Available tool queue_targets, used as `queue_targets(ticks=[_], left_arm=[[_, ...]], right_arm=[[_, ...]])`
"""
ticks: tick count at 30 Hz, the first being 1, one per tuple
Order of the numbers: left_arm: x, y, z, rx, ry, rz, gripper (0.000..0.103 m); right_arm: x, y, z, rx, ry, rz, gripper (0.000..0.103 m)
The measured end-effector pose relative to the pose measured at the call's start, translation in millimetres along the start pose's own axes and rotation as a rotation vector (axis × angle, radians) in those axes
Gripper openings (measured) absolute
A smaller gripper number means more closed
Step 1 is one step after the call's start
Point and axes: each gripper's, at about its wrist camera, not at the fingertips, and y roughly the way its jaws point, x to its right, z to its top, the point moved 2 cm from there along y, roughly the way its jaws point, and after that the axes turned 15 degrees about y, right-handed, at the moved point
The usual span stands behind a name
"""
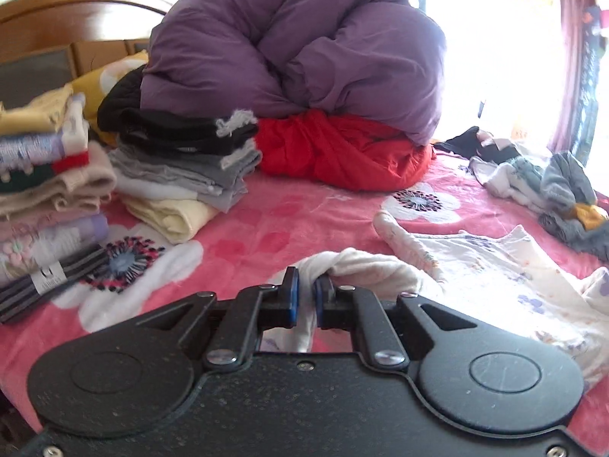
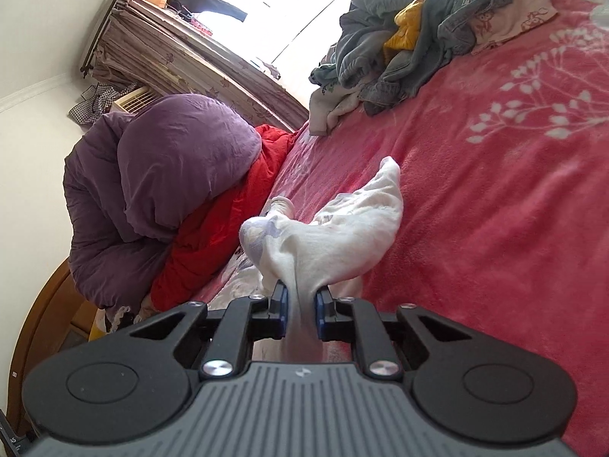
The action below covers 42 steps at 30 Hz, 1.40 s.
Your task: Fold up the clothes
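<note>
A white garment with pale purple flowers (image 1: 495, 274) lies on the pink flowered bedspread (image 1: 289, 213). My left gripper (image 1: 306, 289) is shut on a bunched edge of it, and the cloth runs down between the blue pads. In the right wrist view the same white garment (image 2: 342, 236) hangs lifted off the bed, and my right gripper (image 2: 300, 301) is shut on another part of it, pinching a fold. That view is rolled, so the bedspread (image 2: 514, 228) slants up to the right.
Two stacks of folded clothes (image 1: 49, 175) (image 1: 179, 167) stand at the left. A purple duvet (image 1: 297, 45) rests on a red one (image 1: 342, 152) at the back. A heap of unfolded clothes (image 1: 552, 186) (image 2: 411, 38) lies by the bright window. A wooden headboard (image 1: 57, 19) is behind.
</note>
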Motion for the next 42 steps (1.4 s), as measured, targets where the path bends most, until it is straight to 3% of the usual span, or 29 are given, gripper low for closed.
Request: queue_targets(ticks=[6,7,8,10,14,18,22,29,34,38,42], left_arm=[[-15,0,5,-0.090,-0.116,-0.068,0.008],[-19,6,2,-0.115,-0.164,-0.061,0.015],[-22,11,-1,-0.126,-0.211,-0.033,0.020],[-25,12,-11,-0.111,-0.280,0.028,0.048],[-33,5,-21,-0.104,-0.328,0.054,0.049],[-51,-10,-21,-0.076,-0.379,0.071,0.049],[-60,-14,-25,-0.093,-0.437,0.030,0.050],[-42,23,-65,-0.234,-0.682,-0.171,0.055],[-27,53,-92,-0.271,-0.789,-0.196,0.055],[-29,71,-103,-0.267,-0.875,-0.220,0.055],[-32,85,-111,-0.245,-0.938,-0.216,0.055]], right_arm=[[16,-37,0,0.011,0.073,-0.026,0.016],[21,-38,-1,0.000,0.086,-0.048,0.017],[27,-37,-2,-0.014,0.099,-0.073,0.025],[41,-34,-8,-0.040,0.138,-0.115,0.036],[55,-36,-15,-0.045,0.192,-0.125,0.053],[61,-42,-18,-0.033,0.216,-0.119,0.054],[59,-51,-20,-0.015,0.196,-0.124,0.057],[52,-64,-18,0.004,0.199,-0.112,0.063],[49,-68,-21,0.010,0.194,-0.082,0.066],[62,-62,-16,-0.014,0.227,-0.052,0.068],[72,-58,-6,0.017,0.240,-0.053,0.068]])
